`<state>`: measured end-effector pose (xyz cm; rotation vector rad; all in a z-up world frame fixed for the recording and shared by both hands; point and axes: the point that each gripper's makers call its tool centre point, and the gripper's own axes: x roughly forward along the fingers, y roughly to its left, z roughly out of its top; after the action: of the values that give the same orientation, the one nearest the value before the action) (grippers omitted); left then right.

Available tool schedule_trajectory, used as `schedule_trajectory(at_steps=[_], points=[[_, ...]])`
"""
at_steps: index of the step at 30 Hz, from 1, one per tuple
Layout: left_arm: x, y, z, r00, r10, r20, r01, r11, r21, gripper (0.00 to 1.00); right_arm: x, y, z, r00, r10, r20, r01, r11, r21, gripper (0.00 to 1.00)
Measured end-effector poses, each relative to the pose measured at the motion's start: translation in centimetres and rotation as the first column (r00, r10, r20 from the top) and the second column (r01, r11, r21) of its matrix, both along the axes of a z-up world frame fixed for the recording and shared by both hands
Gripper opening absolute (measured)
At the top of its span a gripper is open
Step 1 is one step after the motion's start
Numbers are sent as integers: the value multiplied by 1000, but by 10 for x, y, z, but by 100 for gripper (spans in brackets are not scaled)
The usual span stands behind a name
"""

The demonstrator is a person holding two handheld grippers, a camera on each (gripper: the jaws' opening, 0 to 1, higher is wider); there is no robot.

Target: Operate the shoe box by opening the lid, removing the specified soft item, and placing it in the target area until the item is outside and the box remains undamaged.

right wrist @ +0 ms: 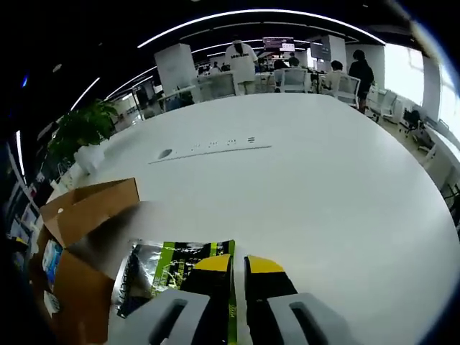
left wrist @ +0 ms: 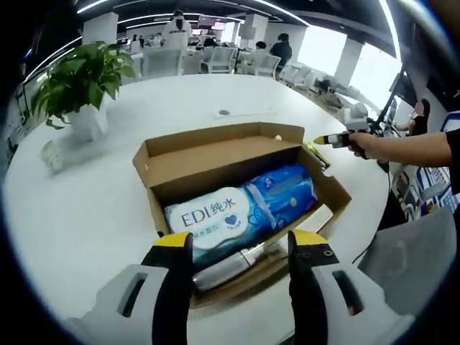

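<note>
Between my right claw's (right wrist: 238,267) nearly closed jaws lies a glossy green-and-silver pouch (right wrist: 169,271) on the white table (right wrist: 323,187), beside the box. At twelve o'clock of my wide left claw (left wrist: 240,244), the open cardboard shoe box (left wrist: 215,162) holds a blue wipes pack (left wrist: 241,210).

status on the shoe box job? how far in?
Done: shoe box lid is open. In hand: the right hand-held gripper is shut on a green-and-black packet lying on the table beside the box. Left: release it; wipes pack remains inside.
</note>
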<state>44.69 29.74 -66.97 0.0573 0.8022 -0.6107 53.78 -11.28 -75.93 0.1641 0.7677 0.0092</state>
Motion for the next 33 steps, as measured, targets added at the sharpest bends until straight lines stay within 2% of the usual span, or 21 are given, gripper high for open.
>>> schedule_trajectory(at_steps=[8, 17, 26, 33], points=[[0, 7, -2, 1000, -16, 15, 16, 1000, 3, 55, -9, 8, 12, 999, 44, 24, -44, 999, -10, 7], [-2, 10, -4, 999, -42, 24, 42, 999, 2, 57, -25, 27, 27, 992, 119, 44, -118, 993, -29, 21], [2, 9, -13, 992, -127, 22, 125, 991, 53, 61, -35, 42, 40, 971, 229, 68, -227, 973, -35, 36], [7, 7, -17, 975, -222, 20, 218, 969, 114, 65, -52, 60, 54, 945, 318, 71, -316, 948, -39, 46]])
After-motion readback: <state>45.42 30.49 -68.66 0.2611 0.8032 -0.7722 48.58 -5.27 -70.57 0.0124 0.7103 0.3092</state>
